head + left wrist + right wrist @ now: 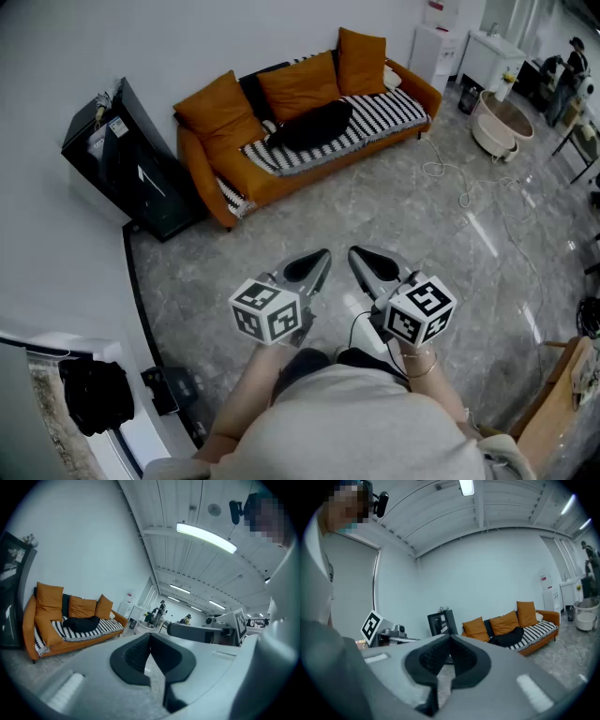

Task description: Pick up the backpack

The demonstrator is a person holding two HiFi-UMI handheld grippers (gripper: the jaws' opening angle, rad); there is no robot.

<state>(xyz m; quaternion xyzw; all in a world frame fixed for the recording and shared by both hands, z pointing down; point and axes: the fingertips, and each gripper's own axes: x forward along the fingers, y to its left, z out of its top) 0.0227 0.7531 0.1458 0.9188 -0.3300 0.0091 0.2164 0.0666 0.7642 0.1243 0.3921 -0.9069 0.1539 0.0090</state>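
A black backpack [312,125] lies on the striped seat of an orange sofa [246,183] across the room; it also shows in the left gripper view [81,624] and the right gripper view [509,637]. My left gripper [322,255] and right gripper [357,253] are held side by side in front of the person, well short of the sofa. Both point roughly level toward it. The left gripper [150,636] has its jaws closed together with nothing between them. The right gripper [450,637] is likewise shut and empty.
A black cabinet [127,164] stands left of the sofa against the wall. White cables [473,192] trail over the grey marble floor at right, near a round tub [502,127] and white appliances. A black bag [94,394] sits at lower left. People stand far off.
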